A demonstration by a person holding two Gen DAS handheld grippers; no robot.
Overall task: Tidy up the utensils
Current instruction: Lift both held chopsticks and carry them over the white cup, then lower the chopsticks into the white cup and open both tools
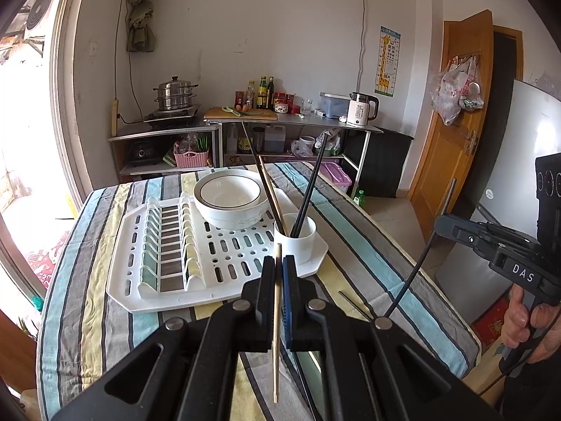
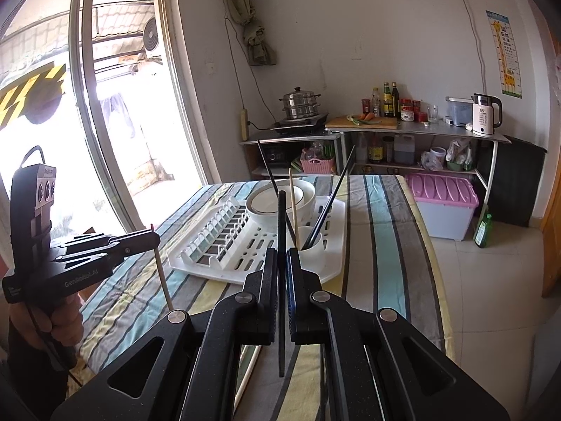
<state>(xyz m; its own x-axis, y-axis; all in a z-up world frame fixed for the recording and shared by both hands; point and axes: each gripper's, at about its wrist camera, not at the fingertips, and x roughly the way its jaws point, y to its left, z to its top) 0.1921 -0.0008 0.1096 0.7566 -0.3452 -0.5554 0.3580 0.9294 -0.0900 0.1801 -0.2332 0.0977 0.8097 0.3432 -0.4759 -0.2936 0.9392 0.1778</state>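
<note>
- My left gripper [image 1: 279,266] is clamped narrow on a pale wooden chopstick [image 1: 277,315]. The stick runs lengthwise between the pads, its upper tip just clear of the fingertips and its tail hanging below the jaws.
- My right gripper [image 2: 281,259] is clamped narrow on a black chopstick [image 2: 281,280], held the same way: long axis roughly upright in the wrist view, top end above the fingertips, lower end below them.
- The target, by my judgement, is the white utensil cup [image 1: 296,242] at the near right corner of the white drying rack [image 1: 140,273]. It lies ahead of and below both grippers, with both held above the striped tablecloth [image 1: 105,315].
- The cup already holds several chopsticks [image 1: 308,189], dark ones and at least one wooden, leaning apart and outward.
- The left gripper appears the nearer: the cup sits just beyond its fingertips and slightly to the right. From the right gripper the cup is likewise just ahead, slightly right.
- Each held stick must be tipped so its lower end enters the cup mouth; the leaning sticks narrow the free opening.
- A white bowl [image 1: 229,196] stands on the rack just behind the cup, close to it.
- One dark stick [image 1: 354,305] lies on the cloth at right, not yet collected.
</note>
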